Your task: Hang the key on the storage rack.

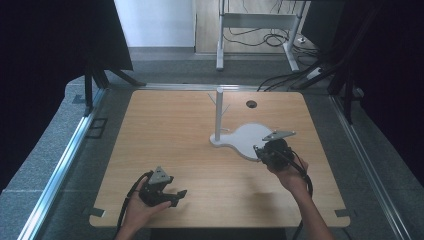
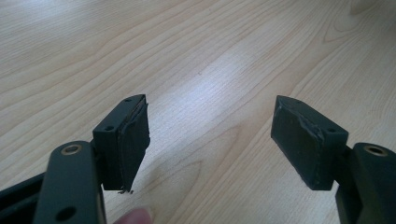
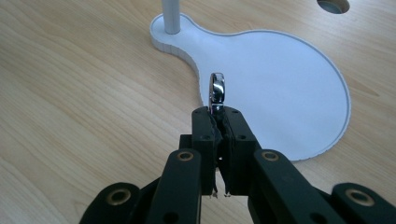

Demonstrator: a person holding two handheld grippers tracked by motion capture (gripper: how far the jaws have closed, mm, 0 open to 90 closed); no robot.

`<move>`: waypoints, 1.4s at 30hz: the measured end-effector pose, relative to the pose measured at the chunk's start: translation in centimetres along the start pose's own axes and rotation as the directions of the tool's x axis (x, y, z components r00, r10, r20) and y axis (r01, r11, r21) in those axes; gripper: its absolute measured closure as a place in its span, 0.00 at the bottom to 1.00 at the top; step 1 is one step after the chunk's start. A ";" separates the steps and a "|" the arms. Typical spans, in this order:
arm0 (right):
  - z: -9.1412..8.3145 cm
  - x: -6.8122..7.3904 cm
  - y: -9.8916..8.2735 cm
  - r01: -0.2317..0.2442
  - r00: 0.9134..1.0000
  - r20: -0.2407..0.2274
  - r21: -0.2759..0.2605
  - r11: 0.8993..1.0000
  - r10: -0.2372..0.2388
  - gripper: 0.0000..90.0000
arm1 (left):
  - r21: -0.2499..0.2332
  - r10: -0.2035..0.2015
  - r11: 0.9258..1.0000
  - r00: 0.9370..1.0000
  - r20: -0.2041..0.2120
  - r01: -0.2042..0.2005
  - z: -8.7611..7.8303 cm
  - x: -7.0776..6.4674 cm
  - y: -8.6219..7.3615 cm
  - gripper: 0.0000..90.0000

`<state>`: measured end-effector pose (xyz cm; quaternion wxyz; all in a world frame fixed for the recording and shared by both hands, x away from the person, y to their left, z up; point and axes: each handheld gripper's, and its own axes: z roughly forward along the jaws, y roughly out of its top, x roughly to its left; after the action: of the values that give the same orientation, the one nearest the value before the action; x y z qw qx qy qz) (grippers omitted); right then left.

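Here the right gripper [image 3: 217, 116] is clamped on a small silver ring [image 3: 217, 88], its jaws pinching the lower edge so that most of the ring stands upright and free above the pads. This edge-on hold likely leaves the ring's opening clear for threading over a peg. The ring sits above the near rim of the white stand base [image 3: 280, 70], a flat plate with a round tray area. At the narrow end of the plate rises the upright post [image 1: 218, 112], with thin branch pegs near its top, where jewellery would hang. The left gripper [image 2: 210, 140] rests apart on the wooden surface [image 1: 165, 130], jaws wide and empty, probably parked as unneeded.
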<state>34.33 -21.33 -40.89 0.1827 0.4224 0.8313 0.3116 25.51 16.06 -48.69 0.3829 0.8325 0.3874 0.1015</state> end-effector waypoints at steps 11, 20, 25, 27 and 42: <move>0.4 -0.2 1.7 0.023 1.000 0.015 0.012 1.000 -0.023 0.94 | -0.002 -0.006 1.000 1.000 -0.002 0.006 -0.1 0.1 0.0 0.32; 0.7 -0.4 3.3 0.039 0.999 0.029 0.016 0.999 -0.040 0.94 | -0.008 -0.009 1.000 1.000 -0.001 0.009 -0.3 0.3 0.0 0.32; 1.0 -0.5 4.1 0.045 0.998 0.034 0.015 0.999 -0.045 0.94 | -0.011 -0.011 1.000 1.000 -0.003 0.011 -0.5 0.4 0.0 0.32; 1.1 -0.6 4.4 0.045 0.998 0.037 0.010 0.999 -0.046 0.94 | -0.010 -0.011 1.000 1.000 -0.002 0.011 -0.5 0.4 0.0 0.32; 2.3 -1.7 6.8 0.031 0.999 0.032 0.011 0.999 -0.031 0.94 | -0.014 -0.020 1.000 1.000 -0.003 0.020 -0.7 0.7 -0.1 0.32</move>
<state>40.66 -18.85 -37.95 0.1987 0.4152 0.8364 0.2976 25.64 16.98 -48.39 0.3889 0.8257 0.3958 0.1017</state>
